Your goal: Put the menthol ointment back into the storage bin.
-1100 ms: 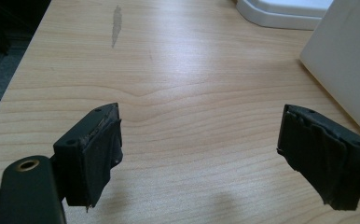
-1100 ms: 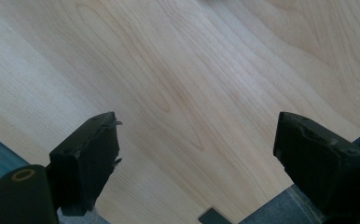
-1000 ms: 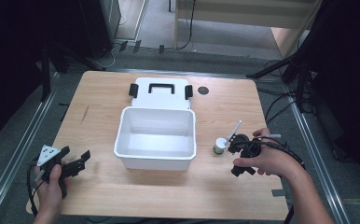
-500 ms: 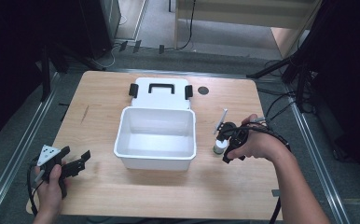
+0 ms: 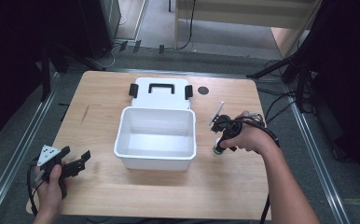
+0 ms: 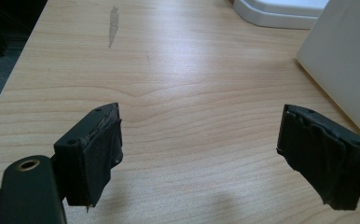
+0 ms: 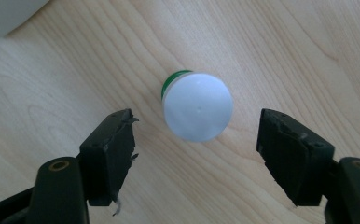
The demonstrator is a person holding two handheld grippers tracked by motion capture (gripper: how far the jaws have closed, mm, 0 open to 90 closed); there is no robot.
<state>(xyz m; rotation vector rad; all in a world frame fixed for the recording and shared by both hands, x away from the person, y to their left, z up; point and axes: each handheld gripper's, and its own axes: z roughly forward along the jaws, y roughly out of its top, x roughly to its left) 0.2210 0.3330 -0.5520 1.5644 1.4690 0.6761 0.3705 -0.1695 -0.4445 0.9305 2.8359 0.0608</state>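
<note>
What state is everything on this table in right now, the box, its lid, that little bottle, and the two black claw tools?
White box: open, empty, upright on the table.
Lid: off, lying flat behind the box, handle up.
Small white-capped bottle: upright, capped, not gripped.
Right gripper: open, jaws either side of the bottle, above it.
Left gripper: open, holding nothing, over bare wood.
</note>
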